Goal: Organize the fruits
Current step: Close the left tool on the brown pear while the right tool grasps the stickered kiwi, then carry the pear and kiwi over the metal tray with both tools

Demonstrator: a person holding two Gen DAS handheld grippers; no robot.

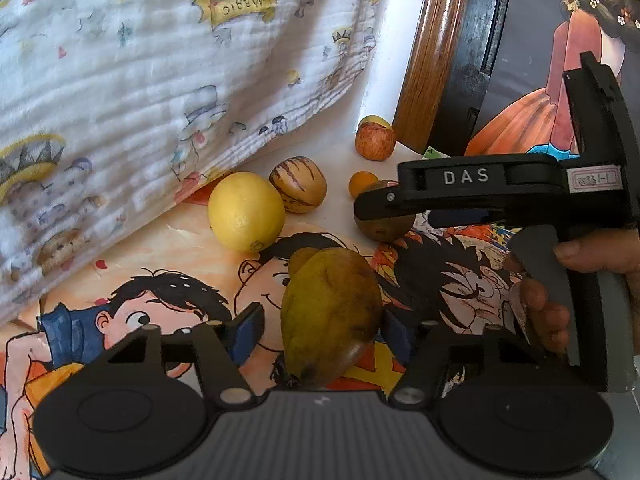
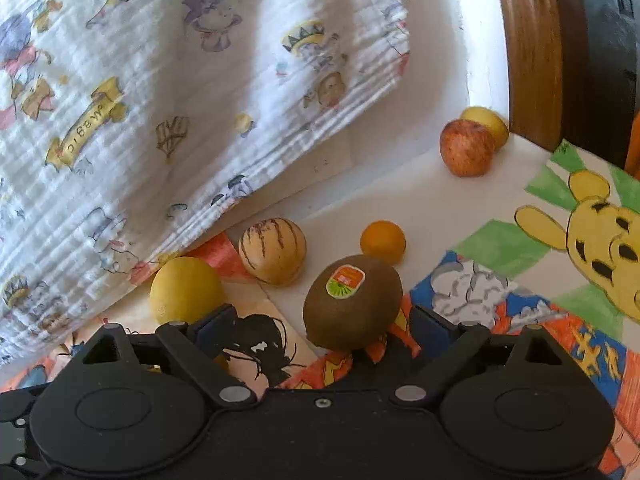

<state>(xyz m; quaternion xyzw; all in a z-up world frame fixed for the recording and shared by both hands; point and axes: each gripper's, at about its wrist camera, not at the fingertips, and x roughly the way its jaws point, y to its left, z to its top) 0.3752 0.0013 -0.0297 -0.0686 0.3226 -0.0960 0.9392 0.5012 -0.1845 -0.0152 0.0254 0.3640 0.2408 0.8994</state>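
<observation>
Jaws of the left gripper (image 1: pixel 322 326) straddle a yellow-green pear (image 1: pixel 330 316) lying on the counter (image 2: pixel 420 208), contact unclear; right gripper (image 2: pixel 320 326) stands wide around a kiwi (image 2: pixel 352 302).

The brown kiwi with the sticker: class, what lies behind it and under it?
Behind the brown kiwi with the sticker sit a small orange fruit and, further back, a red apple. Under it lies a coloured cartoon drawing; the part beneath is covered.
</observation>
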